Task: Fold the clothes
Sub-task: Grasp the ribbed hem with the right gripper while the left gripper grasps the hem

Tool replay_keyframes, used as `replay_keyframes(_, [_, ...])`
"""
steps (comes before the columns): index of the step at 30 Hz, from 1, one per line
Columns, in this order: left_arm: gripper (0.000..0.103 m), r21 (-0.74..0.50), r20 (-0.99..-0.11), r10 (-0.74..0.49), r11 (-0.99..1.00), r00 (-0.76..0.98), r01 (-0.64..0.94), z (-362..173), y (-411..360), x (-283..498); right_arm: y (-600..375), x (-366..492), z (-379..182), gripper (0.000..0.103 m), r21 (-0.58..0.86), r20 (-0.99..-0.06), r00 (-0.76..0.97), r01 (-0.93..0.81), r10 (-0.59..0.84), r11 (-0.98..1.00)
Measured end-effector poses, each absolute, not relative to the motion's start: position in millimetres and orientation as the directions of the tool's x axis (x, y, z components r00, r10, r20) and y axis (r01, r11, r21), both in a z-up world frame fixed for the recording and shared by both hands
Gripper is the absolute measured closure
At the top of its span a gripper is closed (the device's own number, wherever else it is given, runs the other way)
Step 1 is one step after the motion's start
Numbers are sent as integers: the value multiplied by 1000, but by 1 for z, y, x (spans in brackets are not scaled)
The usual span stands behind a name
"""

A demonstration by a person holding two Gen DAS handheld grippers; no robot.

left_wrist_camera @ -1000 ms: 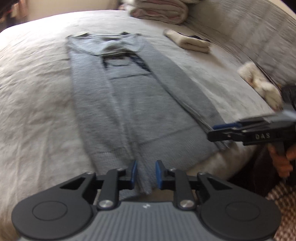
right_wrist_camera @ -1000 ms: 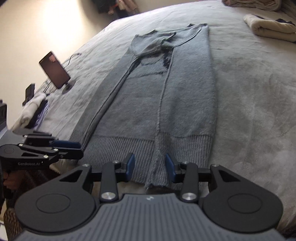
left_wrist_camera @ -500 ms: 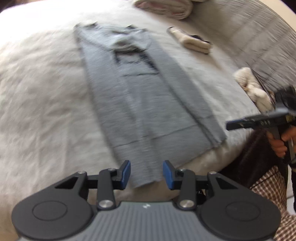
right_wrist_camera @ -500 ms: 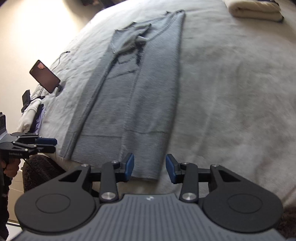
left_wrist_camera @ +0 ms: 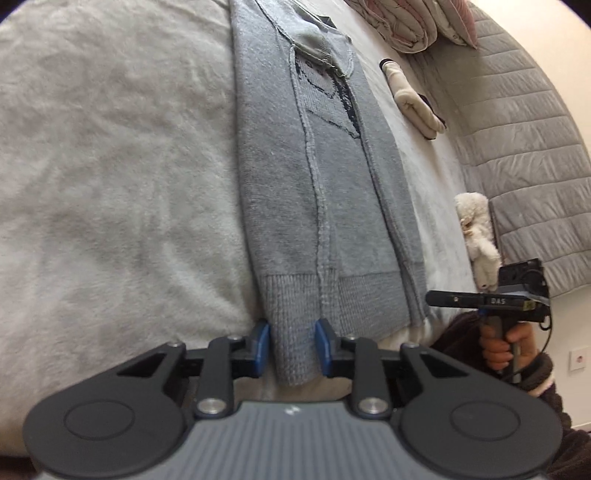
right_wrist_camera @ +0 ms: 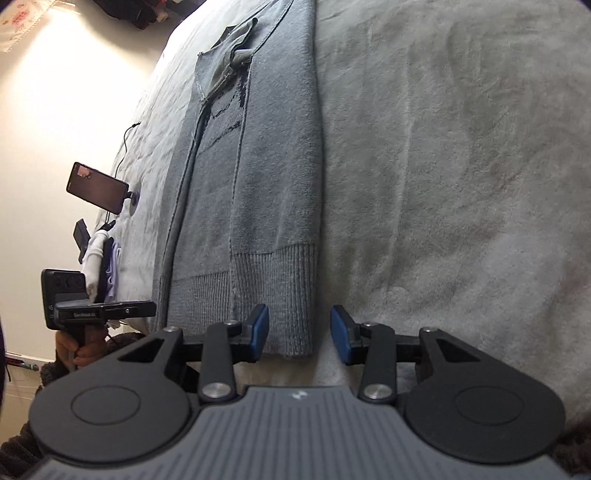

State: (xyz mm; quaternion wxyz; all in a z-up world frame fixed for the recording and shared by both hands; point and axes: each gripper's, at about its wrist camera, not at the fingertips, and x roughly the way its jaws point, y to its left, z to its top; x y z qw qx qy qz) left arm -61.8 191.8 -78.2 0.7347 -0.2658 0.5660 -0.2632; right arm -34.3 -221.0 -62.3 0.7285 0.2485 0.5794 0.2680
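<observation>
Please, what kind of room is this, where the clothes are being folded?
Most likely a bedroom. A grey sweater lies flat on a soft bed cover, with a grey quilted headboard behind it, rolled bedding on top, and a small plush toy beside it.
</observation>
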Motion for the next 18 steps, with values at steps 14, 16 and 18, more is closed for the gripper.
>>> replay_keyframes(14, [94,-742,-638,-745,662,197,103,-70,178,-50,-199,-20,-43,90,679,-692,167,-182,703,712])
replay_keyframes(16, [94,-767,-602,-768,633,219,110,-64,178,-47,-197,-16,-34,90,691,-670,180,-201,720,694])
replay_keyframes(18, [94,-785,-573,-783,609,244,111,-59,177,-42,-195,-9,-24,90,693,-658,198,-217,726,688])
